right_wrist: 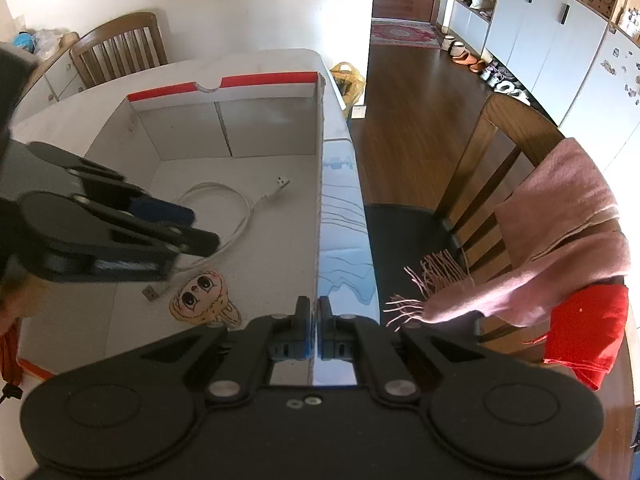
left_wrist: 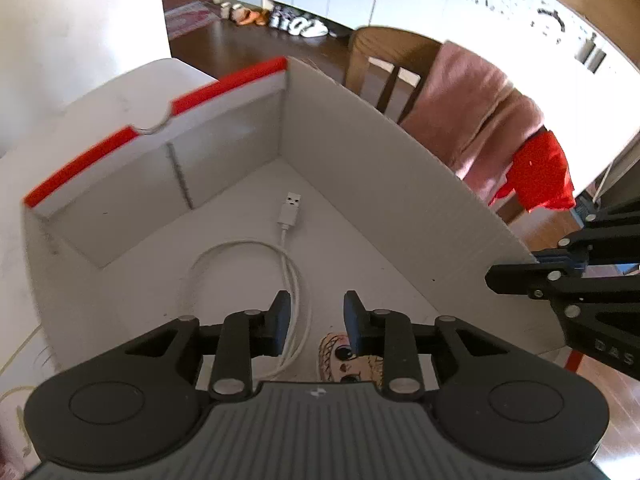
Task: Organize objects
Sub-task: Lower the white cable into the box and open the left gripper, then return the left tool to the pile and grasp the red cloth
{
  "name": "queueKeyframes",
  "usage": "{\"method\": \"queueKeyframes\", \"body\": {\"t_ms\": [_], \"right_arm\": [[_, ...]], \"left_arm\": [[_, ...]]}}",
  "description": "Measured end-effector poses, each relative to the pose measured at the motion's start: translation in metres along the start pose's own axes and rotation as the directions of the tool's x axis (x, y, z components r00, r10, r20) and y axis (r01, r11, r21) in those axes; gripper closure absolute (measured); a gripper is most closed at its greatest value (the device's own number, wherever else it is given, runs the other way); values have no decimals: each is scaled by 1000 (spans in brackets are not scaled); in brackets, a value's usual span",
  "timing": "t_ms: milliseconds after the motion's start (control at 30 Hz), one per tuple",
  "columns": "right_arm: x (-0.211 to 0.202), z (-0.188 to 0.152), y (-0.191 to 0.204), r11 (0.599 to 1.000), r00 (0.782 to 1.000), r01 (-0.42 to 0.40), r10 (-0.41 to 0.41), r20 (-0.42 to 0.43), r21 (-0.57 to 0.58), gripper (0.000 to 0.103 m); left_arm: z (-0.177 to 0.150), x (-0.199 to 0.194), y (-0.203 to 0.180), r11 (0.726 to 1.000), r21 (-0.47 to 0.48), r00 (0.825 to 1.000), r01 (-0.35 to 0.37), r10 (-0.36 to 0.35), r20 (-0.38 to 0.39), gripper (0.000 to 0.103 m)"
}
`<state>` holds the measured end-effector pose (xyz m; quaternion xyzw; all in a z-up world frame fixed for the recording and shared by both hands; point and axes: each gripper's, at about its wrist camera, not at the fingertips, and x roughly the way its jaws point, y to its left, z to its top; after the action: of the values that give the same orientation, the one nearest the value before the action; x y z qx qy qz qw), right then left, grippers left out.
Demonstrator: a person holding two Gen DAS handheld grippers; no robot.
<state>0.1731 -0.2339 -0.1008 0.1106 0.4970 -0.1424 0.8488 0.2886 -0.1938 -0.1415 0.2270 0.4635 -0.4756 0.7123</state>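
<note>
A: What fills the left wrist view?

B: A white cardboard box (left_wrist: 360,152) with a red top edge along its far wall takes up the middle of the frame. The left gripper (left_wrist: 316,322) sits at the bottom centre, above the box floor, its two dark fingers apart with nothing pressed between them. A coiled white USB cable (left_wrist: 286,248) lies on the floor of the box, its plug pointing toward the far corner; a strand of the cable runs below the gap between the fingers.

A: Anything else in the box?

B: A flat cartoon face sticker (left_wrist: 340,356) lies at the bottom centre, partly hidden behind the right-hand finger.

A: And the right wrist view?

B: The right gripper (right_wrist: 314,320) is at the bottom centre, clamped on the box's near-right wall, which runs up the middle of the frame as a thin edge. The left gripper enters from the left, blurred, above the cable. The sticker lies lower left of centre. A wooden chair (right_wrist: 500,152) draped with a pink scarf (right_wrist: 560,220) stands at the right.
</note>
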Motion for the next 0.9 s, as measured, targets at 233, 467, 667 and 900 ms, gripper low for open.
{"method": "queueKeyframes", "body": {"t_ms": [233, 467, 667, 900], "right_arm": [[-2, -1, 4, 1000, 1000, 8, -7, 1, -18, 101], [-3, 0, 5, 1000, 1000, 3, -3, 0, -17, 100], [-3, -2, 7, 1000, 1000, 7, -7, 4, -20, 100], [-3, -3, 10, 999, 1000, 14, -14, 3, -31, 100]], "left_arm": [[-12, -42, 7, 999, -35, 996, 14, -11, 85, 76], [-31, -94, 12, 999, -34, 986, 2, 4, 166, 76], [-61, -143, 32, 996, -83, 974, -21, 39, 224, 76], [-113, -187, 64, 977, -186, 958, -100, 145, 246, 50]]}}
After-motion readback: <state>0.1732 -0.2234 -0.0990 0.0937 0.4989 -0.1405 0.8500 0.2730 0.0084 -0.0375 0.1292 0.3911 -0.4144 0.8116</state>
